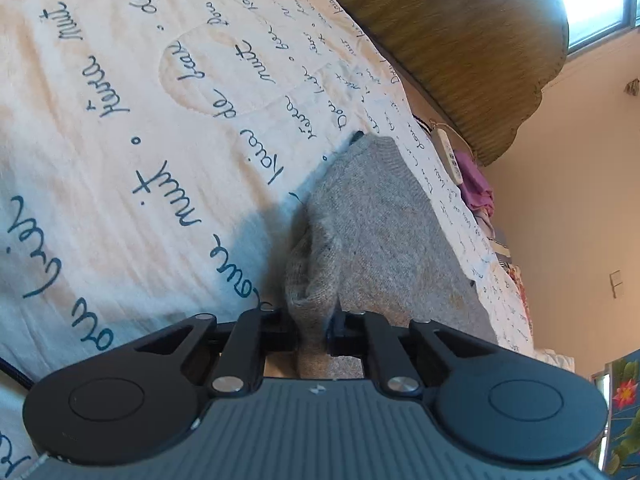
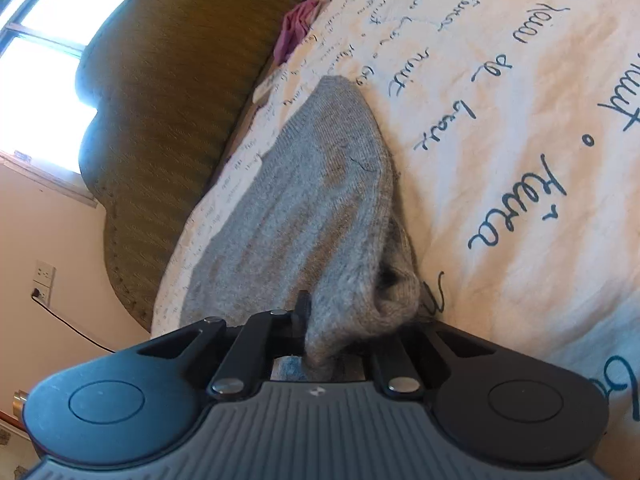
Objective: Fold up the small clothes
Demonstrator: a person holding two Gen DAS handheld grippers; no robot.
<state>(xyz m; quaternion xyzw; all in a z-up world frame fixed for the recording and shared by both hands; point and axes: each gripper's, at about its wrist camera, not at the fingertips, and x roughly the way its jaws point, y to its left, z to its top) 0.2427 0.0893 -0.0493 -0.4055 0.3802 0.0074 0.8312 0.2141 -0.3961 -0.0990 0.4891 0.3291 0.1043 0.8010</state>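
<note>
A small grey knitted garment (image 1: 384, 232) lies on a cream bedspread (image 1: 120, 140) printed with dark handwriting. In the left wrist view my left gripper (image 1: 316, 324) is shut on a bunched fold of the near edge of the knit, and the cloth hides its fingertips. In the right wrist view the same grey knitted garment (image 2: 312, 208) stretches away from the camera. My right gripper (image 2: 324, 332) is shut on another bunched edge of it, which rolls over to the right. Both views are rolled sideways.
An olive padded headboard (image 1: 460, 40) (image 2: 180, 100) stands along the bed's far edge. By it lie a pink cloth (image 1: 476, 184) (image 2: 296, 28) and a white remote (image 1: 450, 156). A bright window (image 2: 52, 60), a peach wall and a wall socket (image 2: 43, 280) with a cable lie beyond.
</note>
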